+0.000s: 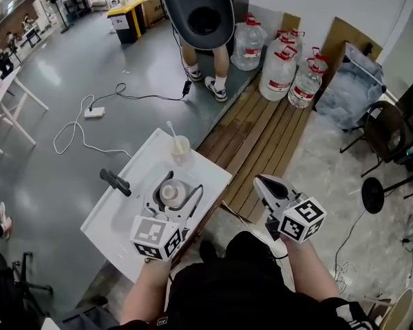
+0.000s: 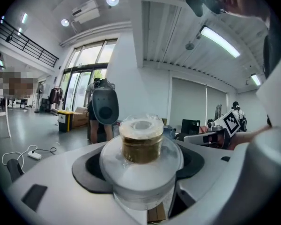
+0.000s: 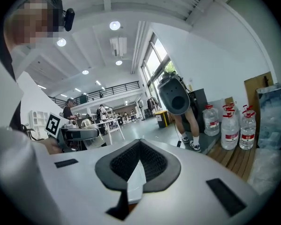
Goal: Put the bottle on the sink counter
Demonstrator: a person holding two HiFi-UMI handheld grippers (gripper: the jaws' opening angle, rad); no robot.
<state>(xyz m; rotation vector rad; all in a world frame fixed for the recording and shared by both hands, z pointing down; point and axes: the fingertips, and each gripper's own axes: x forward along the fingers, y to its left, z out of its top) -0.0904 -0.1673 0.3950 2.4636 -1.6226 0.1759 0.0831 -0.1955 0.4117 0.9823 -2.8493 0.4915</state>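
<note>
A clear bottle [image 1: 171, 193] with a gold neck and a see-through cap sits between the jaws of my left gripper [image 1: 173, 184], which is shut on it. It is held over the white sink counter [image 1: 117, 218]; I cannot tell whether it touches the counter. In the left gripper view the bottle [image 2: 141, 146] fills the middle, upright, with the dark pads [image 2: 86, 172] hugging its body. My right gripper [image 1: 263, 182] hangs to the right of the sink over the wooden decking. It is shut with nothing in it, and its pads [image 3: 152, 161] meet.
A cup [image 1: 180, 148] with a stick stands at the counter's far end, and a black handle [image 1: 115, 181] on its left. Behind are water jugs [image 1: 279, 71], wooden decking [image 1: 261, 136] and a standing person's legs [image 1: 203, 64]. A cable and power strip [image 1: 94, 112] lie on the floor. A black chair [image 1: 385, 129] stands at right.
</note>
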